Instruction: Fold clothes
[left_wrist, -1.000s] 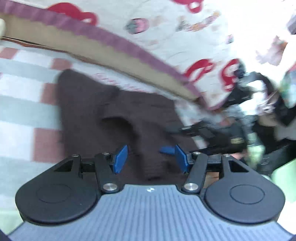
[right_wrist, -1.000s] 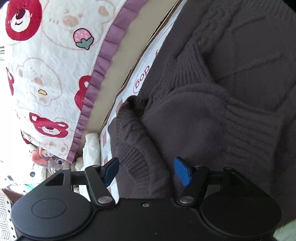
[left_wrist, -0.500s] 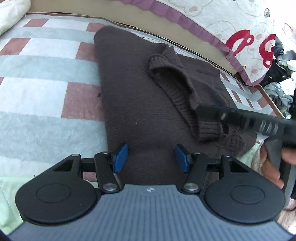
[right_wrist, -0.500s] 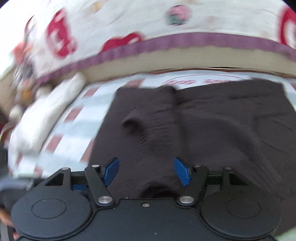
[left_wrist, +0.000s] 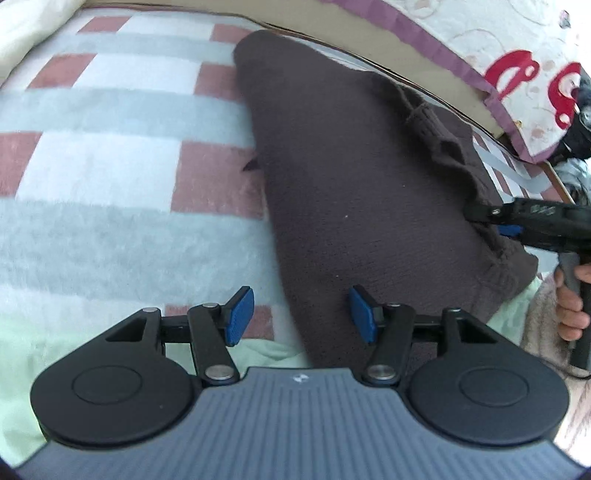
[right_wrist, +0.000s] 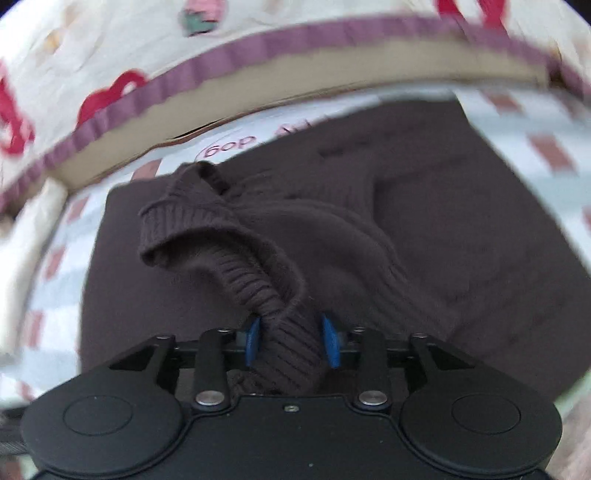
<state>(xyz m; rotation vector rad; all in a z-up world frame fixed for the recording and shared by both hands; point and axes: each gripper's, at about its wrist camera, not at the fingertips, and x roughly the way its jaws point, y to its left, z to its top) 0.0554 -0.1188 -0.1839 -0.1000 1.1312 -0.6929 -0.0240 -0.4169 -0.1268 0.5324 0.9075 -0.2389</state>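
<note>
A dark brown sweater (left_wrist: 354, 177) lies flat on a checked blanket (left_wrist: 110, 155), its ribbed cuff (right_wrist: 284, 332) bunched up. The right gripper (right_wrist: 291, 341) has just been closing, and its blue pads now appear to pinch that cuff, though blur softens the contact. The left gripper (left_wrist: 301, 314) hangs part open over the sweater's near edge, holding nothing. A patterned quilt (right_wrist: 110, 55) borders the far side.
</note>
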